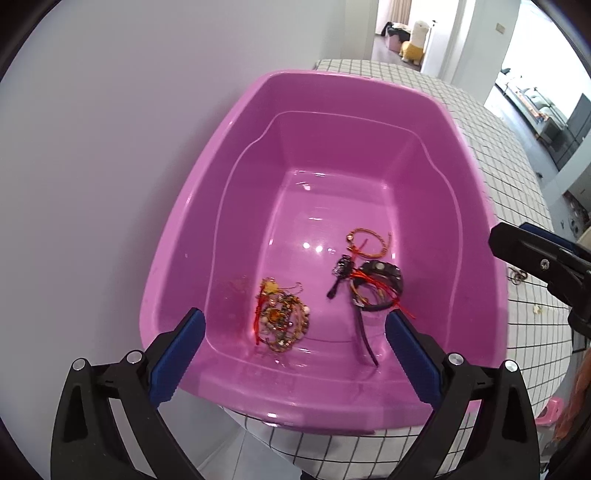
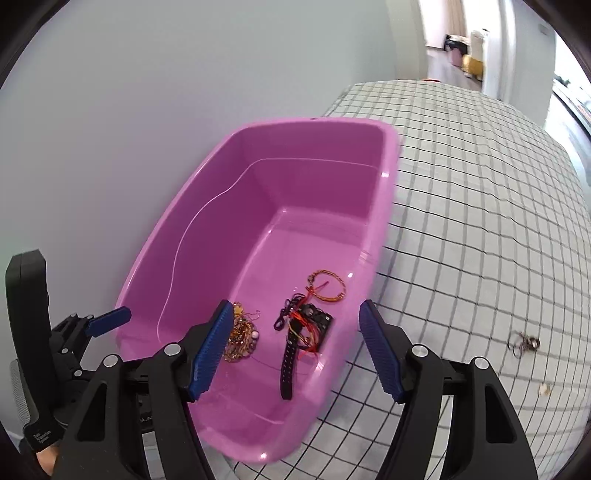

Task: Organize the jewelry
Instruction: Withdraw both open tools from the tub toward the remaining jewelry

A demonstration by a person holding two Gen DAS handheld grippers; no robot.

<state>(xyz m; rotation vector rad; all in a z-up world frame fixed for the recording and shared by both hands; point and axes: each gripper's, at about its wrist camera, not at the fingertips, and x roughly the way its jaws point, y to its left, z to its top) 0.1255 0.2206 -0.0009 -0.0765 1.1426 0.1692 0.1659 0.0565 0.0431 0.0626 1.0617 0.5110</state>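
Observation:
A pink plastic tub point(image 1: 369, 406) point(image 2: 207, 192) stands on the checked tablecloth against the wall. Inside lie a tangle of gold chains and beads point(image 1: 282, 317) point(image 2: 242, 338), a black watch with red cords point(image 1: 373, 286) point(image 2: 303, 328) and an orange cord bracelet point(image 1: 369, 242) point(image 2: 328, 286). My left gripper point(image 1: 295, 347) is open and empty above the tub's near rim. My right gripper point(image 2: 295, 343) is open and empty over the tub's near right side. A small dark piece of jewelry point(image 2: 522, 343) point(image 1: 517, 275) lies on the cloth right of the tub.
The checked tablecloth point(image 2: 480, 221) stretches right and far of the tub. A small pale crumb-like item point(image 2: 543, 388) point(image 1: 537, 308) lies on it near the dark piece. A white wall point(image 1: 110, 147) runs along the left. A doorway point(image 1: 406, 33) opens at the back.

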